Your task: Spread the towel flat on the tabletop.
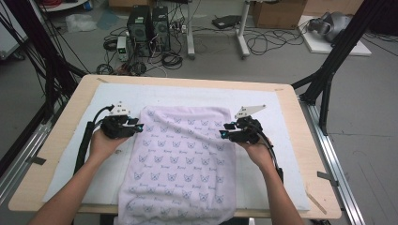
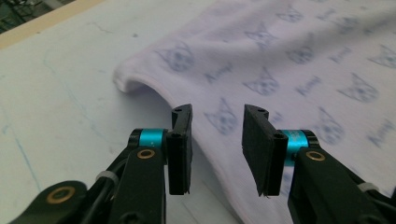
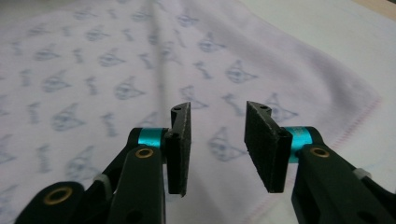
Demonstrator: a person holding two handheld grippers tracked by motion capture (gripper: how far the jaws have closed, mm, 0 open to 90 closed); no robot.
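Towel (image 1: pixel 180 159) btwn both open jaws, unheld

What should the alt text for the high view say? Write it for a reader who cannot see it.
A person holds the left hand-held gripper and the right hand-held gripper, both with jaws open, at opposite side edges of a pale towel printed with small cat faces. The towel lies on a white mat on a wooden table, its near end hanging over the front edge.
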